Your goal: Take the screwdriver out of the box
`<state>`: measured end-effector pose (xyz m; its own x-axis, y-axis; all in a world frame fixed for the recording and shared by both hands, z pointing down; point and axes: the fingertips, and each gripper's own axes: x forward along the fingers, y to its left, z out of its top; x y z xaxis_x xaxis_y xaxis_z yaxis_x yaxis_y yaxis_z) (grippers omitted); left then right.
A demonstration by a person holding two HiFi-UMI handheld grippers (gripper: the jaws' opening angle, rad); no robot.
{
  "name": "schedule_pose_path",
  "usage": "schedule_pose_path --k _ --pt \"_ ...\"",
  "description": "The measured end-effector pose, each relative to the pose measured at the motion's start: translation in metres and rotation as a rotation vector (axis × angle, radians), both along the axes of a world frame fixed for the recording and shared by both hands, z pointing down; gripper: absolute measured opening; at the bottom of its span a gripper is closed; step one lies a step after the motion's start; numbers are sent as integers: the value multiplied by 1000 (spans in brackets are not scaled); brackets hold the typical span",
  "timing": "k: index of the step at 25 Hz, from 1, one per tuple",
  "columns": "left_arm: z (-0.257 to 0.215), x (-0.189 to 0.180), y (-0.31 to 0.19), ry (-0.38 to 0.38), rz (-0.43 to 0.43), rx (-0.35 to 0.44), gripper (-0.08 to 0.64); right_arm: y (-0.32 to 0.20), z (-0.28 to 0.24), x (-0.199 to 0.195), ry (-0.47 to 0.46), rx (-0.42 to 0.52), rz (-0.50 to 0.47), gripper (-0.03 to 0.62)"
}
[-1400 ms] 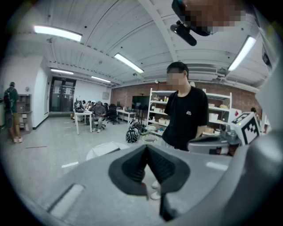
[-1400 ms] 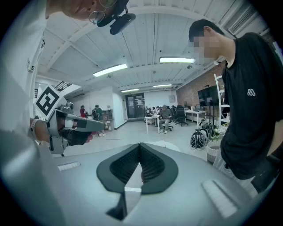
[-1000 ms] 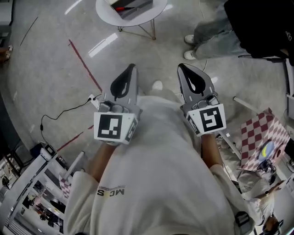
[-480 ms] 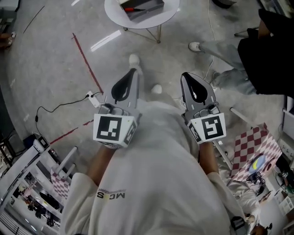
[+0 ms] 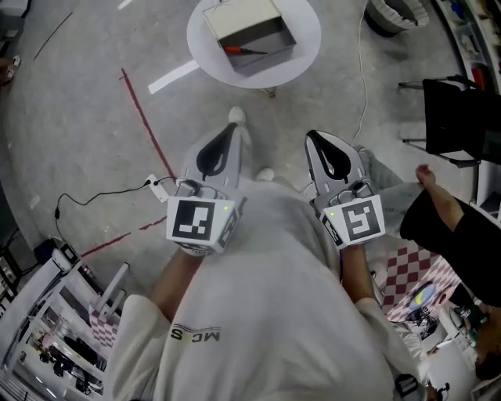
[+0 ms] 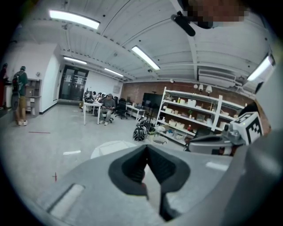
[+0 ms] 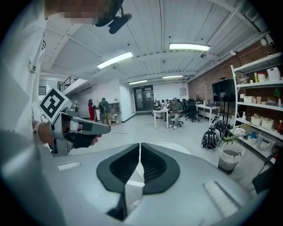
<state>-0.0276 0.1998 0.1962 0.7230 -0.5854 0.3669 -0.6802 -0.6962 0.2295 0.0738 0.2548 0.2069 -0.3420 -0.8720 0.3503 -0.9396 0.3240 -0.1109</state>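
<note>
An open grey box (image 5: 249, 33) stands on a round white table (image 5: 301, 51) at the top of the head view. A red-handled screwdriver (image 5: 244, 51) lies inside it. My left gripper (image 5: 228, 129) and right gripper (image 5: 311, 136) are held side by side in front of my chest, above the floor, well short of the table. Both point toward it. In the left gripper view the left gripper (image 6: 146, 148) has its jaws together on nothing. The right gripper (image 7: 140, 145) looks the same in its own view. The table top (image 6: 108, 148) shows just beyond the left jaws.
A person in black (image 5: 462, 227) stands at the right beside a black chair (image 5: 460, 117). A bin (image 5: 398, 12) sits at the top right. A red tape line (image 5: 143, 117) and a cable (image 5: 102, 188) lie on the floor at left. A checkered cloth (image 5: 416, 276) is at lower right.
The table with the box has come nearer and lower in the head view as I walked forward with both grippers. The person at the right has shifted down the frame.
</note>
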Motion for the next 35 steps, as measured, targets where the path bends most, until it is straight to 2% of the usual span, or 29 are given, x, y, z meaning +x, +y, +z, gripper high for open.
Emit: schedule_pose_path --k 7,14,20,26,30,35 --pt "-8 -19 -140 12 61 -20 0 -149 -13 -20 31 -21 20 -3" --pt "10 -35 -228 24 69 -37 0 -238 -1 -39 117 -35 -13 -3" --pt "38 -34 -259 5 63 -129 0 -280 19 -37 141 -87 -41 -3" --pt "68 -30 -269 -13 50 -147 0 -299 54 -38 131 -126 -95 -3" --pt "85 -35 -285 -11 12 -186 0 -315 78 -41 159 -168 -165 8" --pt "114 -31 -294 -38 -25 -176 0 -327 119 -40 241 -198 -279 21"
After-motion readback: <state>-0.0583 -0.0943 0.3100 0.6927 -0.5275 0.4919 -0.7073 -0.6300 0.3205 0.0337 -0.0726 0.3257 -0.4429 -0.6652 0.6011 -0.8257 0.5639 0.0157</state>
